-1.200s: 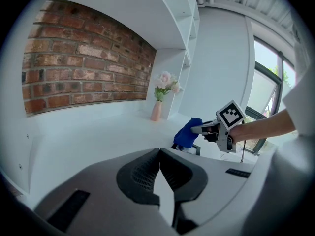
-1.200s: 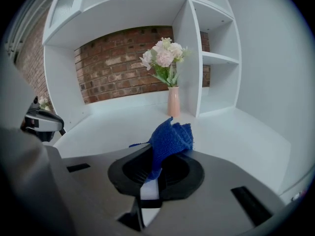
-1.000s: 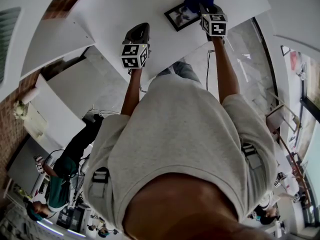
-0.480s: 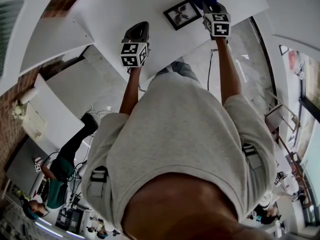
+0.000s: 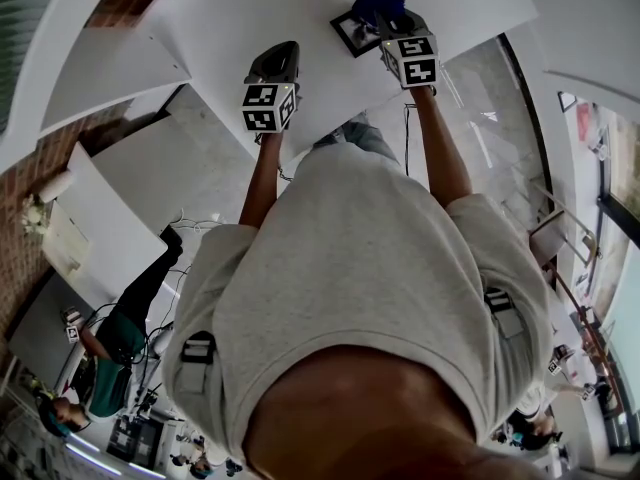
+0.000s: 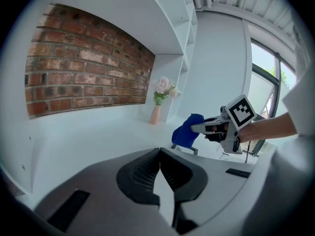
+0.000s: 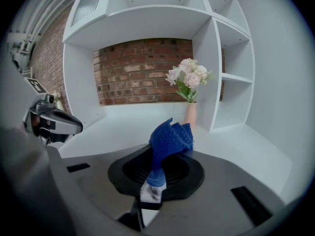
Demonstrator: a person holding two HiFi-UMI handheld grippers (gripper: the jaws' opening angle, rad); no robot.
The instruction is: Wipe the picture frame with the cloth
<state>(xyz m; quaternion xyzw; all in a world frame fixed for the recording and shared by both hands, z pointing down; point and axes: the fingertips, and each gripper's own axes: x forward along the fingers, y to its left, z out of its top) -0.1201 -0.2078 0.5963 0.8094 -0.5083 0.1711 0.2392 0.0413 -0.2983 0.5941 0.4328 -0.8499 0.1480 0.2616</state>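
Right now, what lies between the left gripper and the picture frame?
Only bare white tabletop separates the left gripper from the picture frame, seen in the head view.

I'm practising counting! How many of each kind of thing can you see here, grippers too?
Grippers: 2, the left gripper and the right gripper
Blue cloth: 1
Black picture frame: 1
Vase of flowers: 1
Total: 5
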